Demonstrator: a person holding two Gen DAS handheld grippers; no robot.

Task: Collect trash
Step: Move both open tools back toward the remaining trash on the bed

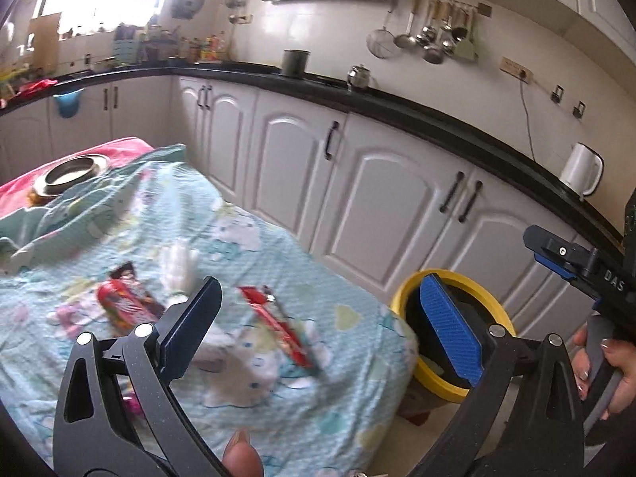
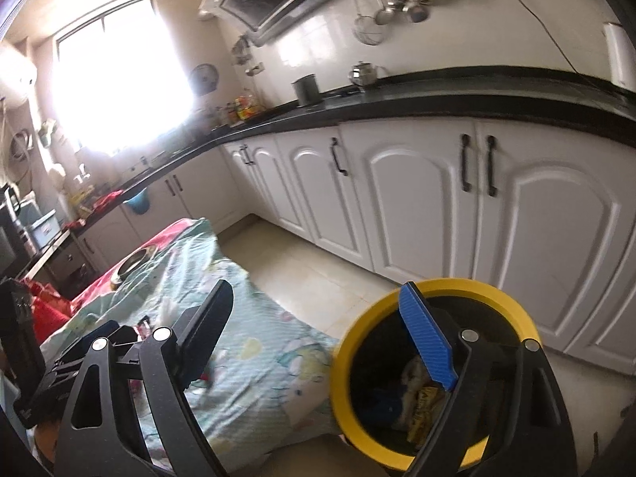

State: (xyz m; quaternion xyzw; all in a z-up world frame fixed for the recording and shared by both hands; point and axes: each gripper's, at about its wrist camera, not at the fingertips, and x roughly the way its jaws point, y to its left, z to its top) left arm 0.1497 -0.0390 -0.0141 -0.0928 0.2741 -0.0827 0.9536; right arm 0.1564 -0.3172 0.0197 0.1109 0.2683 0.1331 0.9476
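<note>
A table under a light-blue patterned cloth [image 1: 246,246] carries trash: a red wrapper [image 1: 278,324], a red and dark snack packet [image 1: 123,304] and crumpled white tissue [image 1: 179,268]. My left gripper [image 1: 322,326] is open and empty, hovering above the red wrapper. A yellow-rimmed black bin [image 2: 433,373] stands on the floor beside the table, with wrappers inside [image 2: 421,397]; it also shows in the left wrist view [image 1: 405,298]. My right gripper [image 2: 318,342] is open and empty above the bin's rim, and it also shows at the right edge of the left wrist view [image 1: 564,258].
A metal bowl [image 1: 73,171] sits on a pink cloth at the table's far end. White cabinets [image 1: 377,183] under a black counter [image 1: 397,107] run behind the table. A white kettle [image 1: 580,169] stands on the counter. Tiled floor [image 2: 310,262] lies between table and cabinets.
</note>
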